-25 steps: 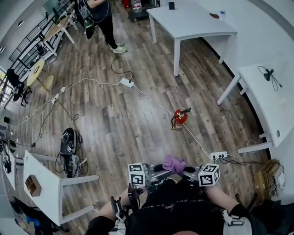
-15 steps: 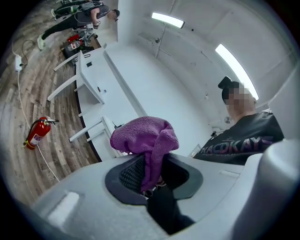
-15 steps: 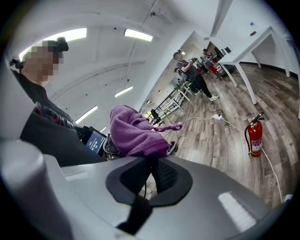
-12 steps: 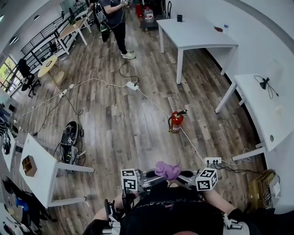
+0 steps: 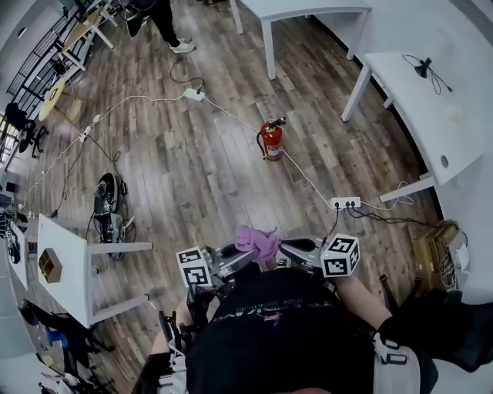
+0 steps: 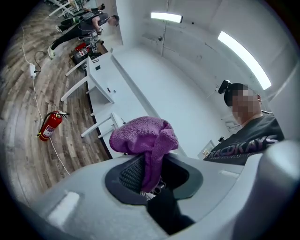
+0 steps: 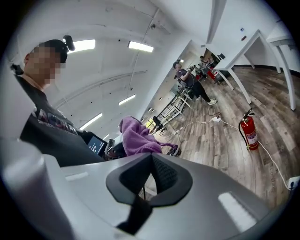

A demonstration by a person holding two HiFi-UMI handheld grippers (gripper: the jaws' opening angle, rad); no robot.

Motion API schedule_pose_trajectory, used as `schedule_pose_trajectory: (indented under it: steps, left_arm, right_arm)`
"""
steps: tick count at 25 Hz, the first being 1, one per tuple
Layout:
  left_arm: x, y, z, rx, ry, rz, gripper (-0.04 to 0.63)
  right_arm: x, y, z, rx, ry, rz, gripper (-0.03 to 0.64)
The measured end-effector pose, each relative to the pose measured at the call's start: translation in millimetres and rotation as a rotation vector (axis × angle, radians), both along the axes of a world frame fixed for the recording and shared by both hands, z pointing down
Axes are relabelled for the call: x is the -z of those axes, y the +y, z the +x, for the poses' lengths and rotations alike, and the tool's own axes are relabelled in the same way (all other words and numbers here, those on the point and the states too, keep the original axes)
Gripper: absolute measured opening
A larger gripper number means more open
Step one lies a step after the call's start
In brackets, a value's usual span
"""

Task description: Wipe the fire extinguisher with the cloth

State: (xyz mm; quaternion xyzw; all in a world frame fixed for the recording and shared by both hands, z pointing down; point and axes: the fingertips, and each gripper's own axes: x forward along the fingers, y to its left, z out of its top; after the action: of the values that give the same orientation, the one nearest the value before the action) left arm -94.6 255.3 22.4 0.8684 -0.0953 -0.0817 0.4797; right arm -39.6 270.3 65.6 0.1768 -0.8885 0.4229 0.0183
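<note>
While the left gripper pinches just a fold of cloth in its jaws and the right gripper keeps jaws closed, empty, a wipe could topple the extinguisher (upright on the floor, well ahead).

A wood-plank floor carries a white cable that runs to a power strip. A second power strip lies near the right-hand white table (a small black corded device rests on it). A low side table at left bears a wooden box. A person stands far off.
</note>
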Motion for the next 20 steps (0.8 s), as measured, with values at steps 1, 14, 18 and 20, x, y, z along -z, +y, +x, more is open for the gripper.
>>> schedule_pose_trajectory:
  steps: [1, 14, 18, 20]
  left_arm:
    - [-1.9, 3.0, 5.7, -0.019, -0.011, 0.001, 0.089]
    - [1.7, 46.8, -57.1, -0.049, 0.005, 0.034, 0.089]
    - [-3.3, 63.1, -103.2, -0.026, 0.019, 0.019, 0.089]
    - [-6.0, 71.4, -119.2, -0.027, 0.031, 0.010, 0.089]
  right_arm:
    - [-0.3, 2.1, 5.5, -0.020, -0.010, -0.011, -0.002]
    - [21.9, 34.9, -31.6, -0.173, -0.072, -0.076, -0.002]
    - [25.5, 53.4, -73.6, -0.157, -0.035, -0.061, -0.003]
    - [25.7, 63.2, -89.2, -0.156, -0.025, -0.052, -0.003]
